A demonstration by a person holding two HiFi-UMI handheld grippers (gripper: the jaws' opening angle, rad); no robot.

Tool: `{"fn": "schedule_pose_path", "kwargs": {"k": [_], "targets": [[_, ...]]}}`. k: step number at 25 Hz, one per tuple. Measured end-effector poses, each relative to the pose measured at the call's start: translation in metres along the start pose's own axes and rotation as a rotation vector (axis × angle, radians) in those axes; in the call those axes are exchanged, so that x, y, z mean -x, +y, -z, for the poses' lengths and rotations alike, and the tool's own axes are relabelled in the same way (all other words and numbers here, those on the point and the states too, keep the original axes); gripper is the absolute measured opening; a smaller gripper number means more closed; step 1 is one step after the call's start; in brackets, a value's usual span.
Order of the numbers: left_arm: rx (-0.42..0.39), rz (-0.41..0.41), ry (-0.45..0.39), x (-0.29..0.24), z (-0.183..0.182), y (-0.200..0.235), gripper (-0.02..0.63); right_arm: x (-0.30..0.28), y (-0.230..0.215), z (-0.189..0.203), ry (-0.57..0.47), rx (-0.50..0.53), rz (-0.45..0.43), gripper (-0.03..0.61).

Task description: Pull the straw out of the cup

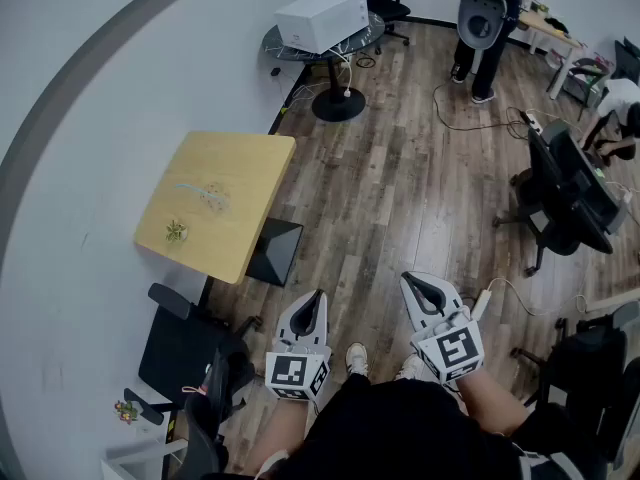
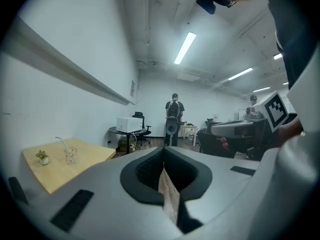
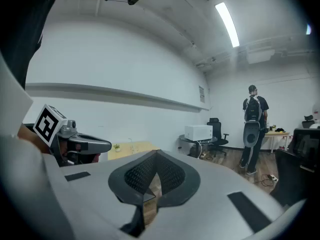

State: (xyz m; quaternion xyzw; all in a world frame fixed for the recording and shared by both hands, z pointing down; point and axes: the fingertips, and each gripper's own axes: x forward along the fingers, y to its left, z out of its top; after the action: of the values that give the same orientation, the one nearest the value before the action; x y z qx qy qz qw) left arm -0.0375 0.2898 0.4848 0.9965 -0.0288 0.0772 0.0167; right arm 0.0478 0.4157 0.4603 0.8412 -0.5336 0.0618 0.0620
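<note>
A clear cup [image 1: 213, 197] with a thin straw [image 1: 192, 189] stands on the light wooden table [image 1: 240, 168] at the left, well ahead of both grippers. In the left gripper view the cup [image 2: 71, 156] and its tilted straw [image 2: 62, 143] are small at the far left. My left gripper [image 1: 318, 294] and right gripper [image 1: 408, 278] are held side by side over the wooden floor, close to the person's body. The left gripper [image 2: 164, 156] has its jaws together with nothing between them. So does the right gripper [image 3: 156, 160]. Neither is near the cup.
A small potted plant [image 1: 176, 231] sits on the table's near end. A black chair [image 1: 185, 348] and a dark box [image 1: 275, 251] stand by the table. Farther off are a white box [image 1: 322, 18] on a round table, a standing person [image 1: 485, 18] and office chairs [image 1: 565, 193].
</note>
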Motion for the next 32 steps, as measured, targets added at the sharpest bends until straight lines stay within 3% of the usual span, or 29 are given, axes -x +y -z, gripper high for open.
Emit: {"fn": "schedule_pose_path", "kwargs": {"k": [7,21,25,32], "targets": [[-0.005,0.034,-0.017,-0.008,-0.010,-0.001,0.020,-0.006,0.011,0.000,0.006,0.007,-0.026,0.016],[-0.015,0.078,-0.009,-0.041,-0.014,0.036,0.020,-0.041,-0.001,-0.003,-0.003,0.006,0.074,0.018],[-0.006,0.089,-0.010,-0.044,-0.017,0.057,0.020,-0.065,0.003,-0.010,-0.007,0.007,0.081,0.075],[0.008,0.058,-0.028,-0.046,-0.027,0.104,0.020,-0.108,0.014,-0.024,-0.011,-0.019,0.062,0.254]]}}
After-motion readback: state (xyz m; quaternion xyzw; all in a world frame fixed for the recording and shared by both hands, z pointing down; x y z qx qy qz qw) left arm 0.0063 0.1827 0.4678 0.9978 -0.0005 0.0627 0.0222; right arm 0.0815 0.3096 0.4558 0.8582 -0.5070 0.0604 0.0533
